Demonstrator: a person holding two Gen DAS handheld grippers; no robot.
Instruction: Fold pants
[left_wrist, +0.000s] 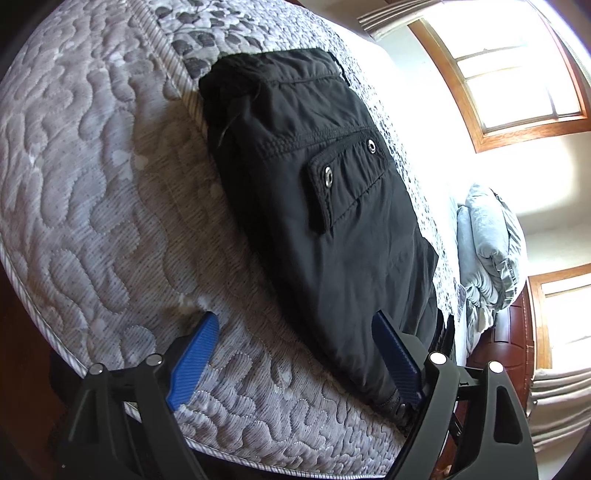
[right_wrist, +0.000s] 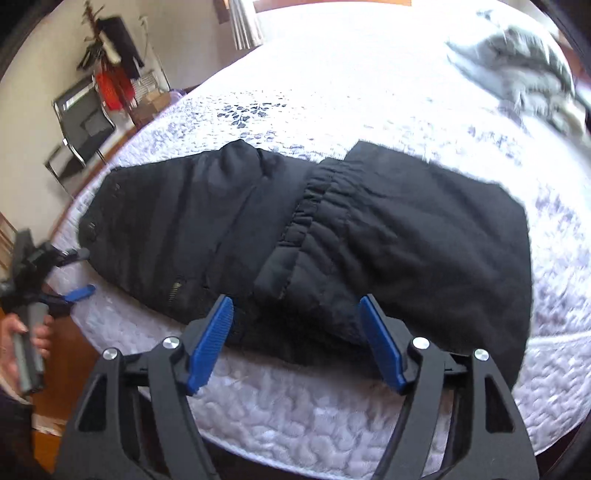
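Black pants (right_wrist: 314, 236) lie folded on the bed (right_wrist: 295, 417), a quilted mattress w/ a grey leaf print further up, near its front edge. In the right wrist view they make a wide dark bundle: gathered elastic waistband (right_wrist: 314, 206) running across the middle, one layer lapped over the other, a small zipper (right_wrist: 176, 287) near the front-left part. Right tongs (right_wrist: 296, 306) are spread wide, blue pads apart just above the near edge of the pants; nothing pinched, fabric sits between and beyond the tips but pads don't press it. View is a bit blurred. Left tongs (left_wrist: 295, 328) also spread wide: one blue pad over bare mattress, the other at the pants' near edge, over the dark fabric, not gripping. In the left wrist view the pants run away lengthwise, a flap pocket (left_wrist: 343, 181) w/ two metal snaps facing up. From the right wrist view the left tongs (right_wrist: 79, 273) show at the far left by the pants' end, a person's hand (right_wrist: 33, 339) on the handle. Rumpled grey blanket (left_wrist: 487, 251) sits further along the bed, well apart from the pants. Wood-framed windows (left_wrist: 517, 74) are bright behind; a chair (right_wrist: 85, 125) and coat rack (right_wrist: 110, 59) stand by the wall.
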